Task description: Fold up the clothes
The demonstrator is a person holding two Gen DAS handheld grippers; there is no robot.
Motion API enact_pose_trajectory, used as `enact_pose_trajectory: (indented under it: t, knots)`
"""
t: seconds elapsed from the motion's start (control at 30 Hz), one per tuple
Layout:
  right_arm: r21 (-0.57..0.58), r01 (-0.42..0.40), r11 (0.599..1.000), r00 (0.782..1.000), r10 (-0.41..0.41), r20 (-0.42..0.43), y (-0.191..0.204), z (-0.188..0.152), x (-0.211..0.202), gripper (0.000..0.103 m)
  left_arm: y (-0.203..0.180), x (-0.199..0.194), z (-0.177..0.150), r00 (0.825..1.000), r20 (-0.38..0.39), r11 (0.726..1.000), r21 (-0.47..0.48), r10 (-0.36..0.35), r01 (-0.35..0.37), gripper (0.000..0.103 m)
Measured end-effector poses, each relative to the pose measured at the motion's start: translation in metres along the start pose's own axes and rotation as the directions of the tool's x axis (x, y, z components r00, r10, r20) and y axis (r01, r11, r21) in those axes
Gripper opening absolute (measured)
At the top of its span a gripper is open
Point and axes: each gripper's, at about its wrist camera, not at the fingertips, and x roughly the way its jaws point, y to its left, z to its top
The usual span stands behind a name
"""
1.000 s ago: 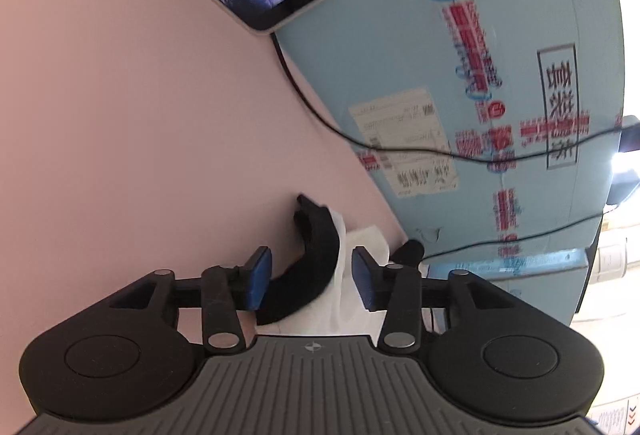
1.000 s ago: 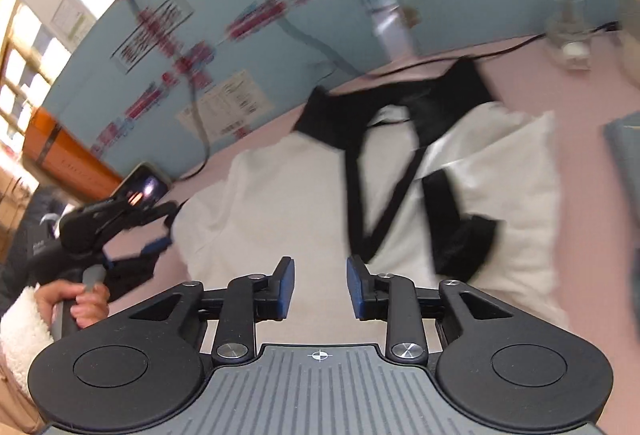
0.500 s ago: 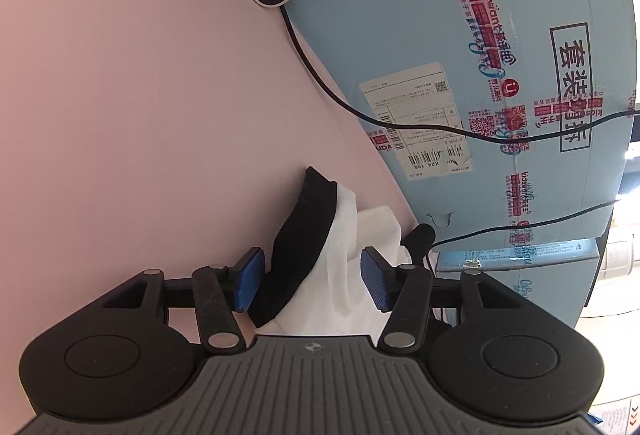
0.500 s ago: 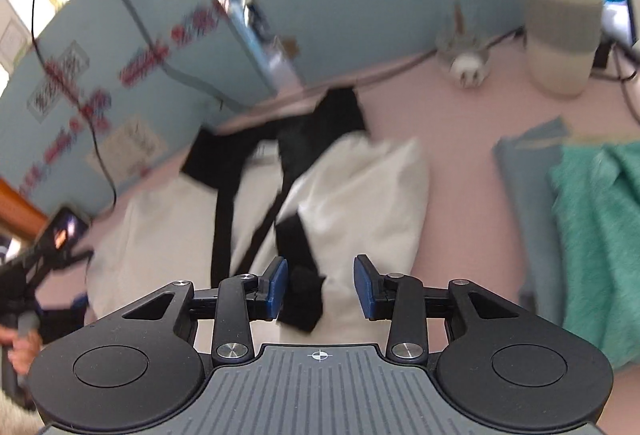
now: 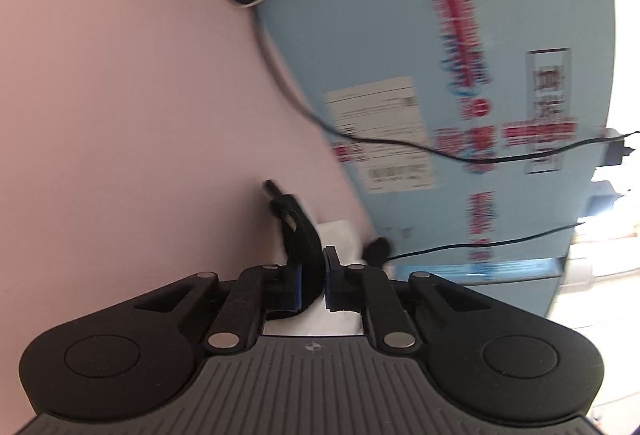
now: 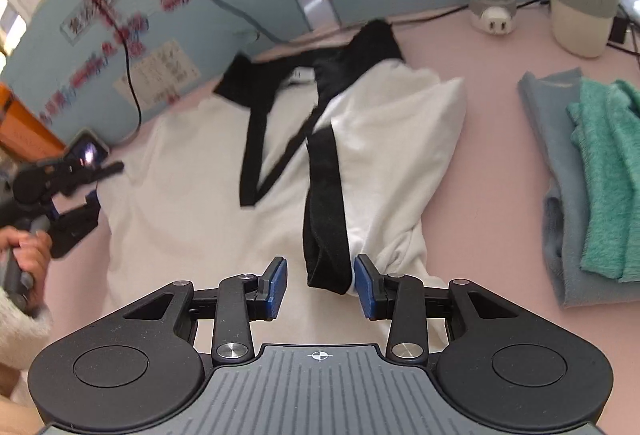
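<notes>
While the left wrist view is blurred, it shows the left gripper (image 5: 312,281), whose jaws have just been closing, clamped on the black-trimmed cuff (image 5: 304,247) of a white garment with black bands, low on the pale pink surface (image 5: 120,115) near a blue printed panel (image 5: 460,35). Only a thin edge seems pinched, so a pull could slip it free. From the right wrist view, the garment (image 6: 192,203) lies spread across the middle of the surface, its long axis running from the near hem away to the black collar (image 6: 360,47), which points toward the far panel. Jaws apart, the right gripper (image 6: 320,285) straddles the black end of a folded sleeve (image 6: 326,235) without pressing it; closing too shallow would catch one layer and drag the fold askew.
</notes>
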Motion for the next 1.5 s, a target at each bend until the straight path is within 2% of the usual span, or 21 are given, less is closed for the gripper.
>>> enact_pose_trajectory:
  t: [0.07,0.1,0.13,0.17,0.2,0.27,0.3,0.33,0.37,0.4,0.5,0.63,0.73,0.8,0.93,1.1,1.27,1.3,1.37,1.4,1.5]
  knots:
    - [0.028,0.001,1.000,0.999,-0.002,0.038,-0.001,0.002,-0.011,0.039,-0.017,-0.003,-0.005,0.999,-0.001,0.995,0.078,-0.053,0.053,0.008]
    - [0.038,0.006,0.999,0.998,-0.009,0.058,-0.002,0.003,-0.017,0.043,-0.031,-0.004,-0.015,0.997,-0.024,0.982,0.168,-0.078,0.081,0.008]
    - [0.044,0.013,0.999,0.997,-0.016,0.077,-0.002,0.003,-0.024,0.045,-0.050,-0.003,-0.033,0.993,-0.073,0.944,0.311,-0.088,0.107,0.009]
    - [0.051,0.017,0.999,0.995,-0.021,0.095,-0.003,0.004,-0.029,0.045,-0.069,-0.002,-0.051,0.988,-0.123,0.885,0.446,-0.091,0.136,0.009]
    - [0.060,0.018,0.998,0.994,-0.025,0.109,-0.004,0.004,-0.034,0.045,-0.088,-0.001,-0.070,0.981,-0.172,0.805,0.569,-0.086,0.170,0.009]
    - [0.086,0.017,0.996,0.991,-0.028,0.129,-0.007,0.004,-0.042,0.045,-0.121,0.001,-0.110,0.962,-0.270,0.602,0.761,-0.042,0.240,0.015]
    - [0.098,0.021,0.995,0.990,-0.035,0.138,-0.009,0.005,-0.045,0.045,-0.127,0.004,-0.135,0.947,-0.322,0.516,0.813,0.012,0.270,0.025]
    - [0.107,0.026,0.994,0.989,-0.041,0.144,-0.010,0.006,-0.047,0.045,-0.127,0.008,-0.156,0.931,-0.361,0.458,0.838,0.056,0.297,0.028]
    - [0.110,0.030,0.993,0.988,-0.046,0.149,-0.012,0.008,-0.048,0.045,-0.125,0.011,-0.169,0.918,-0.386,0.423,0.850,0.093,0.315,0.028]
    - [0.113,0.038,0.993,0.986,-0.055,0.157,-0.013,0.009,-0.049,0.045,-0.122,0.013,-0.178,0.910,-0.396,0.410,0.856,0.125,0.316,0.031]
    - [0.120,0.050,0.992,0.982,-0.071,0.177,-0.016,0.014,-0.054,0.046,-0.112,0.016,-0.180,0.897,-0.408,0.464,0.836,0.172,0.292,0.039]
    - [0.092,0.051,0.994,0.980,-0.067,0.186,-0.014,0.022,-0.052,0.050,-0.104,0.013,-0.173,0.893,-0.405,0.499,0.825,0.197,0.264,0.046]
    - [0.043,0.009,0.999,0.983,-0.017,0.181,-0.002,0.036,-0.042,0.050,-0.096,0.013,-0.167,0.881,-0.429,0.542,0.797,0.197,0.267,0.059]
    - [0.006,-0.033,0.999,0.984,0.032,0.174,0.010,0.048,-0.033,0.051,-0.091,0.013,-0.167,0.874,-0.436,0.553,0.792,0.213,0.260,0.066]
    - [-0.050,-0.148,0.988,0.988,0.150,0.041,0.036,0.067,0.000,0.050,-0.082,0.009,-0.165,0.879,-0.398,0.551,0.810,0.262,0.203,0.066]
    - [0.028,-0.312,0.950,0.936,0.313,-0.162,0.052,0.059,0.047,0.050,-0.072,0.005,-0.164,0.892,-0.337,0.520,0.842,0.302,0.142,0.066]
    - [0.125,-0.325,0.937,0.911,0.346,-0.223,0.052,0.054,0.077,0.050,-0.066,0.005,-0.164,0.897,-0.302,0.512,0.853,0.322,0.104,0.067]
    - [0.136,-0.320,0.938,0.910,0.344,-0.231,0.052,0.054,0.082,0.047,-0.065,0.006,-0.163,0.900,-0.290,0.511,0.855,0.325,0.091,0.067]
    - [0.151,-0.300,0.942,0.916,0.329,-0.231,0.052,0.054,0.087,0.029,-0.063,0.005,-0.158,0.909,-0.255,0.518,0.854,0.330,0.051,0.067]
    - [0.157,-0.297,0.942,0.919,0.327,-0.220,0.051,0.055,0.087,0.015,-0.063,0.004,-0.155,0.916,-0.231,0.525,0.851,0.328,0.027,0.067]
    - [0.167,-0.273,0.947,0.942,0.298,-0.154,0.044,0.058,0.080,0.003,-0.061,0.000,-0.140,0.930,-0.145,0.542,0.837,0.339,-0.067,0.065]
